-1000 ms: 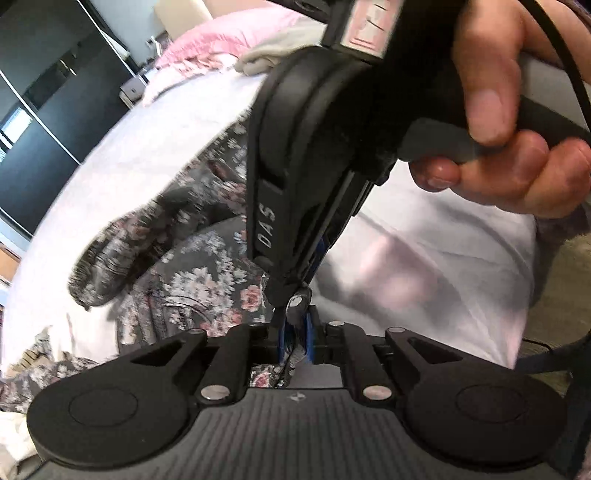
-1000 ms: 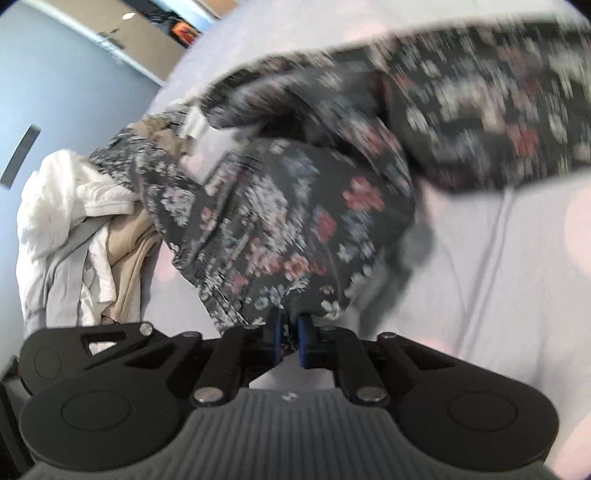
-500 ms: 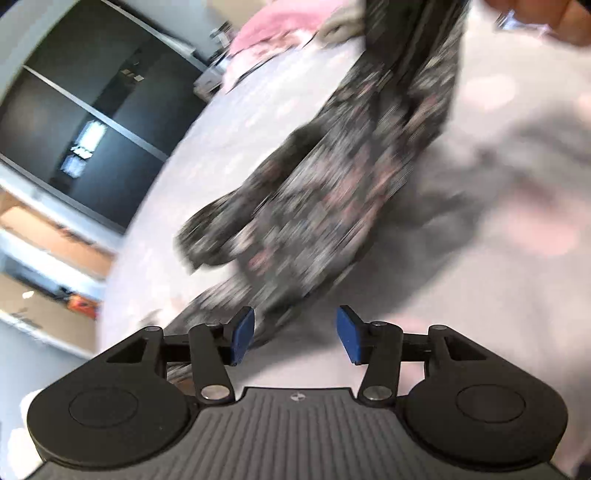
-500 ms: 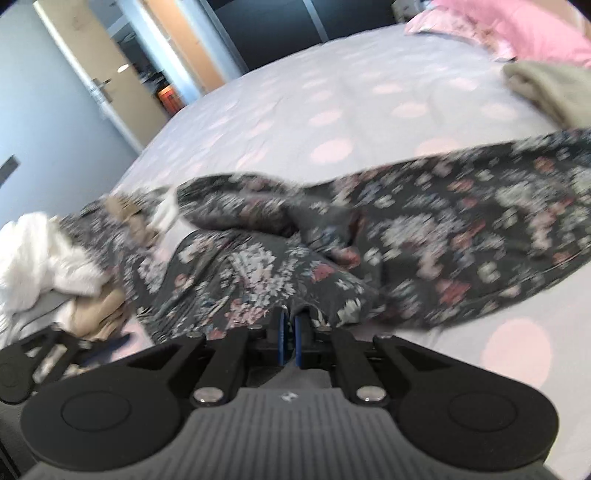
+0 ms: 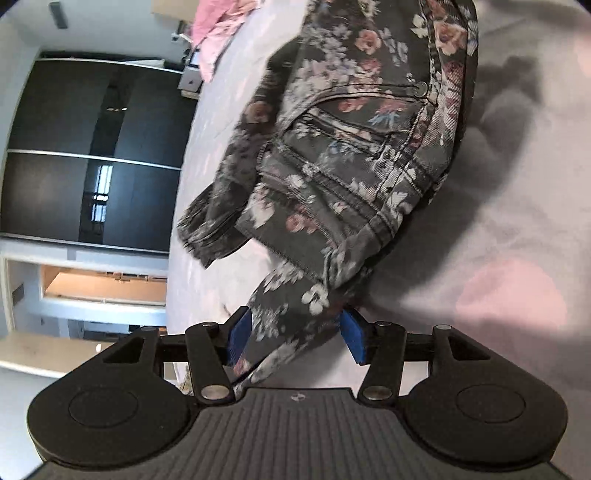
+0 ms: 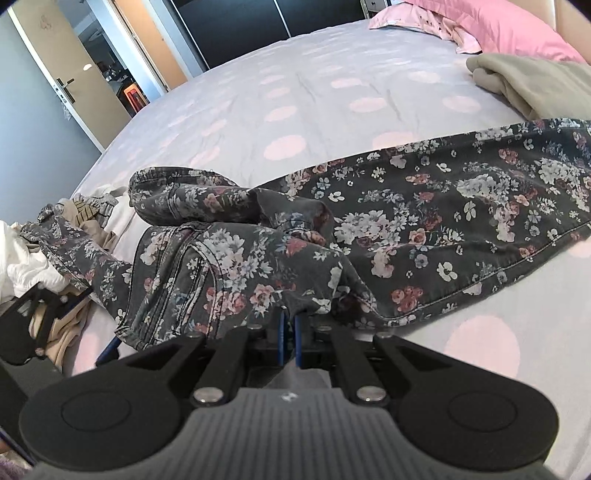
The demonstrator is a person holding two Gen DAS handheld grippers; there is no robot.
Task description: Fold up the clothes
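My right gripper (image 6: pixel 289 334) is pinched tight on the edge of the floral trousers (image 6: pixel 369 236), which lie across the bedsheet (image 6: pixel 295 96) with one leg stretched flat toward the pillow (image 6: pixel 498 26) side and the waist part bunched up in front of me. My left gripper (image 5: pixel 293 334) has its blue pads (image 5: pixel 352 334) spread wide, with a fold of the same trousers (image 5: pixel 351 155) lying between them but not squeezed. A heap of other clothes (image 6: pixel 26 254) sits at the bed's edge to my left, and a folded beige garment (image 6: pixel 535 81) rests near the pillow.
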